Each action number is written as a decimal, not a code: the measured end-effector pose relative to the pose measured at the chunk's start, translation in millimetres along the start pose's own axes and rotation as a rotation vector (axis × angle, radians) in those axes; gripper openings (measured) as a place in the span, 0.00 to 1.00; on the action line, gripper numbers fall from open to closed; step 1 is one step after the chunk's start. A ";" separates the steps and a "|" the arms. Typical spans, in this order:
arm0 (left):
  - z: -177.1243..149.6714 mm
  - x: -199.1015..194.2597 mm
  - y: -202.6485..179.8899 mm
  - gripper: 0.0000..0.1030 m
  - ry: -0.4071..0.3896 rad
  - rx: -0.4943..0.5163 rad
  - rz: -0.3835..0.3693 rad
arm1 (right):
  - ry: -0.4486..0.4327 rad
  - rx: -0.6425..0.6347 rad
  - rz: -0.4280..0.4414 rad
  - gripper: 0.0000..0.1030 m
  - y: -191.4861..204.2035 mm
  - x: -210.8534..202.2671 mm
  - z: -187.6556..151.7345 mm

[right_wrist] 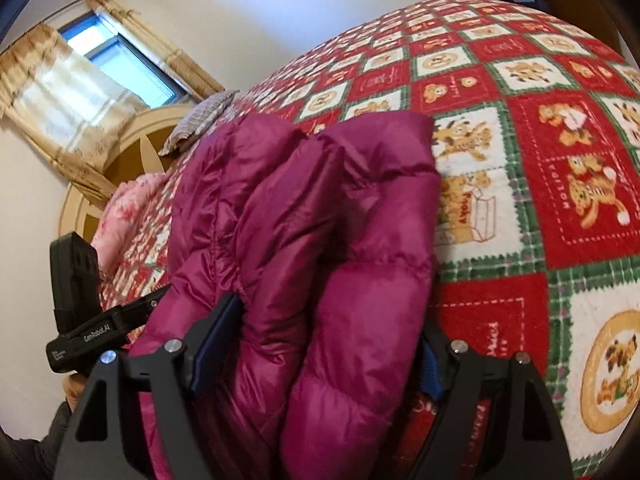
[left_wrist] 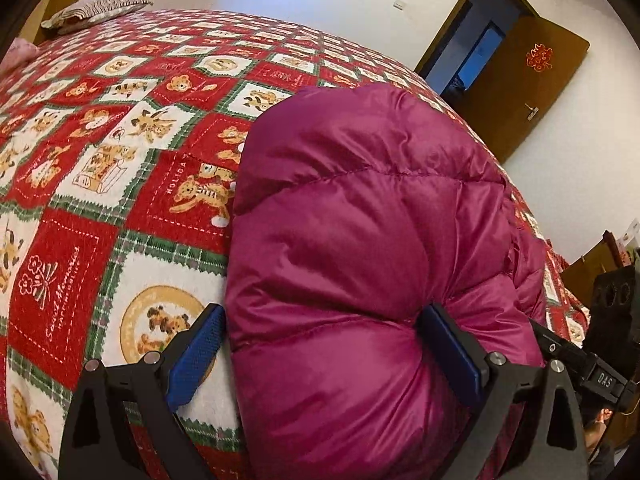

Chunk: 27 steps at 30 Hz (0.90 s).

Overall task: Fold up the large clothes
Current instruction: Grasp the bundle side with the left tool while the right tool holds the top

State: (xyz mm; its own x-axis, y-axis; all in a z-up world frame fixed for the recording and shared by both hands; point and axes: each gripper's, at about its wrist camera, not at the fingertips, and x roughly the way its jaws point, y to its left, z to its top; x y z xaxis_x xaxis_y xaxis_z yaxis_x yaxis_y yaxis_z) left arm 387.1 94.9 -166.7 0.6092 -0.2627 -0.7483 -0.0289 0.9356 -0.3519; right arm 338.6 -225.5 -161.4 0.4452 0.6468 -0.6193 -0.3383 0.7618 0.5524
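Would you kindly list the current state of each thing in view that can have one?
Magenta puffer jacket: folded into a puffy bundle, lying on the bed.
Left gripper: jaws wide, jacket between them; left pad clear of the fabric.
Right gripper: jaws wide, jacket fold between them.
Door: open.
Curtain: drawn partly aside.
Bedspread: spread flat.

— What carries everything here?

— A bed [left_wrist: 120,208], spread with a red, white and green checked blanket [right_wrist: 560,240] printed with teddy bears.

— And what lies on it?

— A puffy magenta jacket [left_wrist: 360,240], bunched at the near edge. At the far end, a striped pillow [left_wrist: 96,10], and beside it something pink [right_wrist: 124,216], folded or crumpled; I cannot tell which.
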 end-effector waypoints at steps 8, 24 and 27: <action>0.2 7.5 -2.8 0.95 0.007 0.043 0.026 | 0.006 -0.034 -0.103 0.76 18.7 16.6 -6.0; -26.2 -14.6 -7.1 0.83 0.039 0.117 -0.060 | 0.003 0.075 0.009 0.50 15.8 -14.6 -49.3; -25.9 -12.2 -8.5 0.84 0.041 0.117 -0.056 | -0.035 0.094 0.013 0.54 11.7 -12.4 -49.1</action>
State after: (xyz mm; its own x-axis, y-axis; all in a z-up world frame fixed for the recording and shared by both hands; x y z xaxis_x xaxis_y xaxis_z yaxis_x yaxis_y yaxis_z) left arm 359.5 84.0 -169.1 0.5745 -0.3227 -0.7522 0.0984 0.9396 -0.3279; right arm 288.4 -222.9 -174.7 0.4708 0.6533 -0.5929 -0.2658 0.7458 0.6108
